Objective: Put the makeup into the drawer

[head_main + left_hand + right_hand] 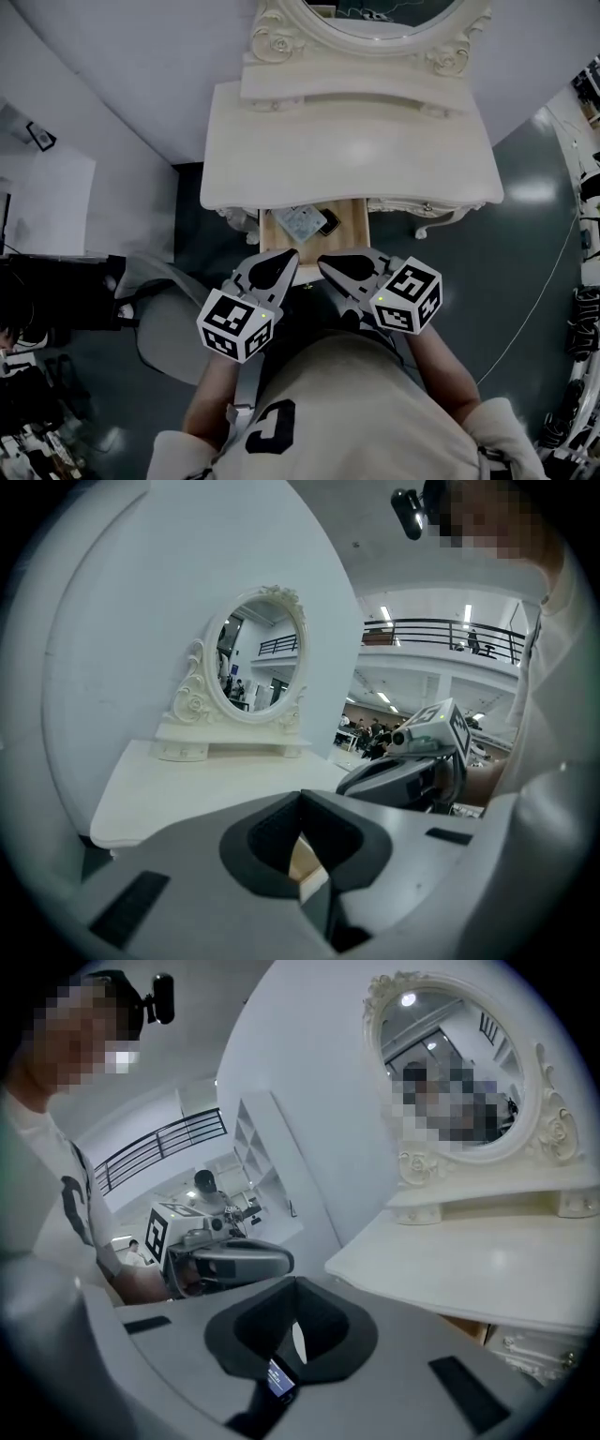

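Under the front of the white dressing table (347, 155), a wooden drawer (354, 227) stands pulled out. In it lie a pale flat makeup case (300, 222) and a small dark item (329, 224). My left gripper (287, 257) and right gripper (326, 265) hover side by side just in front of the drawer's near edge, both pointing at it. The left gripper (300, 795) has its jaws together with nothing between them. The right gripper (295, 1281) is shut and empty too. Through the slit below its tips a bit of the dark item (278, 1378) shows.
An oval mirror (380, 17) in an ornate white frame stands at the back of the table top. A grey seat (159, 319) sits to the left of the person. Dark equipment (47, 291) fills the far left, and cables (581, 328) lie along the right edge.
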Available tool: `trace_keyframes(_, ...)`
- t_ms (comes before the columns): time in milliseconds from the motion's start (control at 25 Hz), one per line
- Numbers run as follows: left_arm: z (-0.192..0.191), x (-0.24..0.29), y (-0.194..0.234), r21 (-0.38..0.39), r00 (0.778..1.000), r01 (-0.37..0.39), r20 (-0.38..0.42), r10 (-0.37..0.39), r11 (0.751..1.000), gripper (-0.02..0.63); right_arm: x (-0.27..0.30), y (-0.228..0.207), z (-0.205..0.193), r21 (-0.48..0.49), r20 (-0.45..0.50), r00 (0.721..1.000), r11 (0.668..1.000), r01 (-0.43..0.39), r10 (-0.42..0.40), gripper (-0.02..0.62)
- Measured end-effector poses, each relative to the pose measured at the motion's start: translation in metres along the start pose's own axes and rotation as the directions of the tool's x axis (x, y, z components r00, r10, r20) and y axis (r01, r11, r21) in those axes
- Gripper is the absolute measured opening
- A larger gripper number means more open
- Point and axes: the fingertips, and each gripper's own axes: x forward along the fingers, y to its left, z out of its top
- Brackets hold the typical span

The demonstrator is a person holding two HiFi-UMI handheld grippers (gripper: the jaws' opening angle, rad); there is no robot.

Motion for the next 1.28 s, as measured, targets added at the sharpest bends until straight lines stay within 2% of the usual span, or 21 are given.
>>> trace_keyframes(320, 0.007, 0.025, -0.079, 0.052, 1.0, 0.019, 0.017, -0.02, 0.998, 0.055, -0.083, 0.001, 0.0, 0.02, 0.12, 0.993, 1.0, -0.002, 0.0, 0.026)
trace_keyframes(520, 0.011, 0.038, -0.124, 0.065, 1.0, 0.007, 0.028, -0.008, 0.998, 0.055, -0.13, -0.002, -0.013, 0.026, 0.145, 0.989, 1.0, -0.002, -0.002, 0.026)
trace_keyframes(720, -0.001, 0.044, -0.159, 0.04, 1.0, -0.008, 0.01, 0.008, 0.999, 0.055, -0.164, -0.009, -0.027, 0.066, 0.161, 0.987, 0.998, -0.016, 0.005, 0.026)
trace_keyframes(840, -0.006, 0.043, -0.165, 0.03, 1.0, -0.03, 0.001, 0.03, 0.999, 0.055, -0.171, -0.012, -0.033, 0.085, 0.161, 0.987, 0.996, -0.033, 0.019, 0.026)
trace_keyframes(1000, -0.004, 0.032, -0.167, 0.031, 0.999, -0.032, 0.032, 0.031, 0.999, 0.055, -0.171, -0.012, -0.034, 0.098, 0.177, 0.984, 0.994, -0.041, 0.023, 0.026)
trace_keyframes(1280, 0.001, 0.008, -0.144, 0.04, 0.996, -0.059, 0.074, 0.056, 0.997, 0.055, -0.152, -0.004, -0.024, 0.085, 0.173, 0.984, 0.995, -0.043, 0.028, 0.026)
